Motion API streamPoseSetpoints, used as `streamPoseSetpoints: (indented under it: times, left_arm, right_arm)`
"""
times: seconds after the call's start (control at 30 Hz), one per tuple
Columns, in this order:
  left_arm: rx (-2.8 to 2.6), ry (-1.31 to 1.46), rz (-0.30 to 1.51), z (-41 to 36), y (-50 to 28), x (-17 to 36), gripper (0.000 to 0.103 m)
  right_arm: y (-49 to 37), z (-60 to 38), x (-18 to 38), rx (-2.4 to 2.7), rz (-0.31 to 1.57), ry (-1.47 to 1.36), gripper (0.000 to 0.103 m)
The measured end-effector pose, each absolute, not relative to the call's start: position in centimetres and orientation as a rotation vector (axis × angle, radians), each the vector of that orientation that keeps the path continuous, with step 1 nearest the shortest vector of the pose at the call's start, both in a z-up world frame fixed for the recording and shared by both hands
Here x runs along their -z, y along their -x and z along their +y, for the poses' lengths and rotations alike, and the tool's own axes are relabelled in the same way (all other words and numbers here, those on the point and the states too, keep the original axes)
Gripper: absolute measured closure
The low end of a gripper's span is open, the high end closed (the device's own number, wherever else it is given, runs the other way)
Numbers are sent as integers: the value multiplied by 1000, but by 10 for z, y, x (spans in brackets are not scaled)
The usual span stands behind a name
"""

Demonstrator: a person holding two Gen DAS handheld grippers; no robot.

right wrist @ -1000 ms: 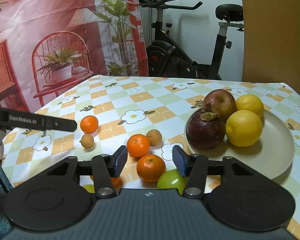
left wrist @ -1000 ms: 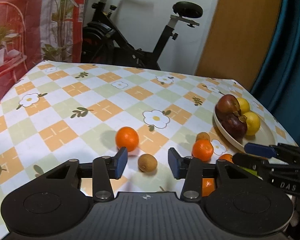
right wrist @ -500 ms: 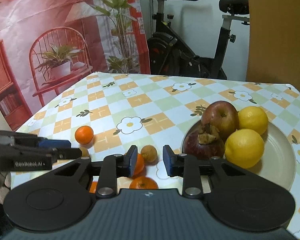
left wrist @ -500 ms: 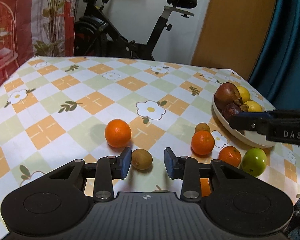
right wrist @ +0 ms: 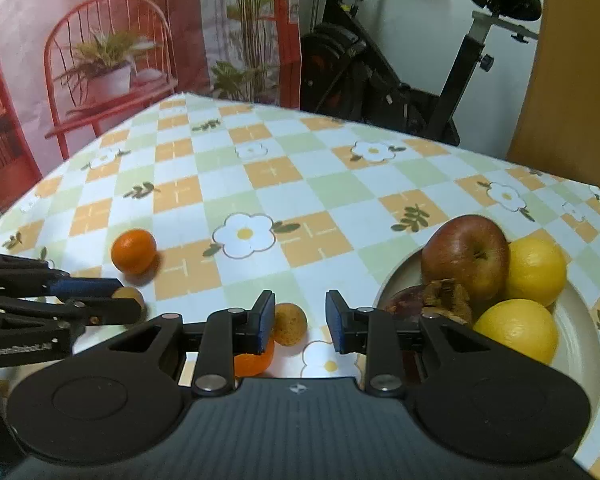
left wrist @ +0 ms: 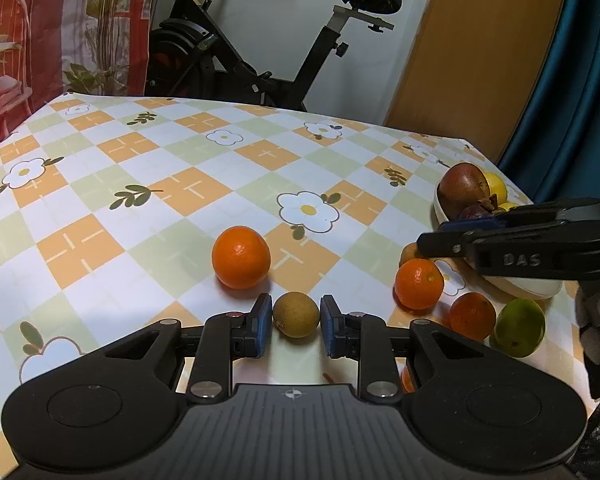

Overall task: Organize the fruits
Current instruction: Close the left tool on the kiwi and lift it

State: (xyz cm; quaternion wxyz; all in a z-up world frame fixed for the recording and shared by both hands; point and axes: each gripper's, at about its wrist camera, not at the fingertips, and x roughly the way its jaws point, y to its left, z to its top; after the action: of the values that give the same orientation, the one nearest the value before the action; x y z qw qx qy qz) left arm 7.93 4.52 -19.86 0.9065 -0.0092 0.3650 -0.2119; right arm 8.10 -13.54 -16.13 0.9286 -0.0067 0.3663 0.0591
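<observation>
We take the plate (right wrist: 580, 364) at the right side of the checked tablecloth (left wrist: 148, 216) as our landmark. On it we see a red apple (right wrist: 466, 258), two lemons (right wrist: 534, 270) and a dark purple fruit (right wrist: 410, 304) with a dried stem cap, all touching one another.

Well to the left of the plate, our left gripper (left wrist: 292, 318) has just been closing its jaws, and the blue pads (left wrist: 265, 324) now sit against both sides of a small round brown fruit (left wrist: 296, 314) that rests on the cloth; it is clamped on that fruit. Just beyond it, farther from us, lies a lone orange (left wrist: 241, 257), near the brown fruit but apart from it.

Between that pair and the plate we see a cluster close to the plate's near rim: an orange (left wrist: 419, 283), a second, darker orange (left wrist: 472, 316) just beside it, and a green fruit (left wrist: 519, 332) next to that. Another small brown fruit (right wrist: 288, 323) lies just left of the plate's edge.

Our right gripper (right wrist: 298, 318) hovers over the cloth right beside the plate's left rim. Its jaws are drawn together to a narrow gap with nothing pinched between them; the second brown fruit shows beyond the left pad, untouched as far as we can tell. From the left camera the right gripper's arms cross in front of the plate. Behind the table stands an exercise bike (left wrist: 260, 52).
</observation>
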Motion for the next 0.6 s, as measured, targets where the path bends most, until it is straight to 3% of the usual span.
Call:
streamPoseSetpoints:
  times: [0.6]
  left_arm:
    - [476, 86, 749, 50, -86, 203, 75]
  right_arm:
    - [-95, -136, 167, -118, 809, -44, 72]
